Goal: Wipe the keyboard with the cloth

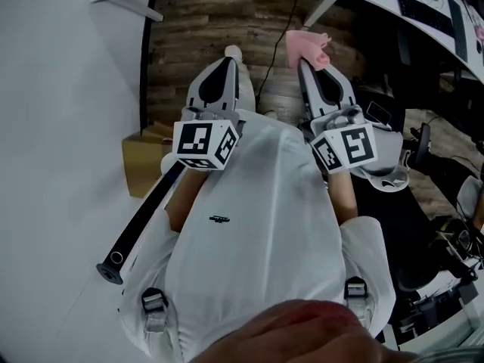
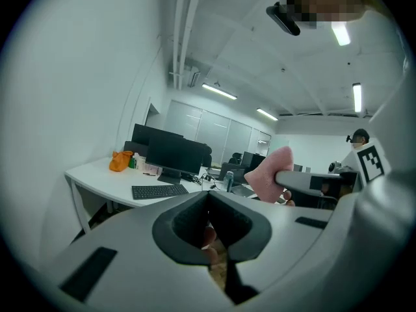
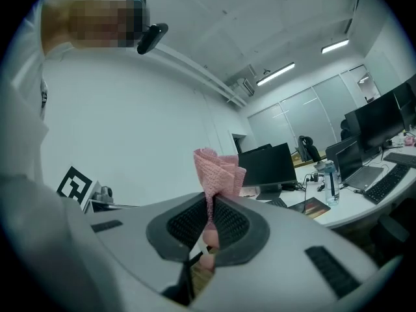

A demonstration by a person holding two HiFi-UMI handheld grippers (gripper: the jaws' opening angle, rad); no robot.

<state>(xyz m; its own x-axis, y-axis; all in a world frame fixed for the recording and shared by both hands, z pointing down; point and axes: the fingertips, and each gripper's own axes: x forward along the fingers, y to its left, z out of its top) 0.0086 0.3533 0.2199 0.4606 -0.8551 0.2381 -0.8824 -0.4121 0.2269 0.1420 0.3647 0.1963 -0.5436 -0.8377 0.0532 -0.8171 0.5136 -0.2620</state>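
A pink cloth [image 1: 308, 48] sticks up from my right gripper [image 1: 302, 60], which is shut on it; in the right gripper view the cloth [image 3: 218, 173] rises crumpled out of the closed jaws of the right gripper [image 3: 213, 200]. My left gripper [image 1: 232, 52] is held beside it at chest height, jaws together with nothing between them. A black keyboard [image 2: 159, 191] lies on a white desk [image 2: 97, 177] far ahead in the left gripper view, beyond the left gripper [image 2: 208, 197]. That view also shows the cloth [image 2: 270, 173] to the right. Another keyboard [image 3: 389, 182] lies at the far right.
A cardboard box [image 1: 144, 165] stands on the wooden floor [image 1: 204, 29] by the white wall. A black office chair [image 1: 393, 203] is at my right. Dark monitors [image 2: 175, 155] and an orange bag [image 2: 120, 160] sit on the desk. A water bottle [image 3: 331, 182] stands beside a laptop [image 3: 364, 174].
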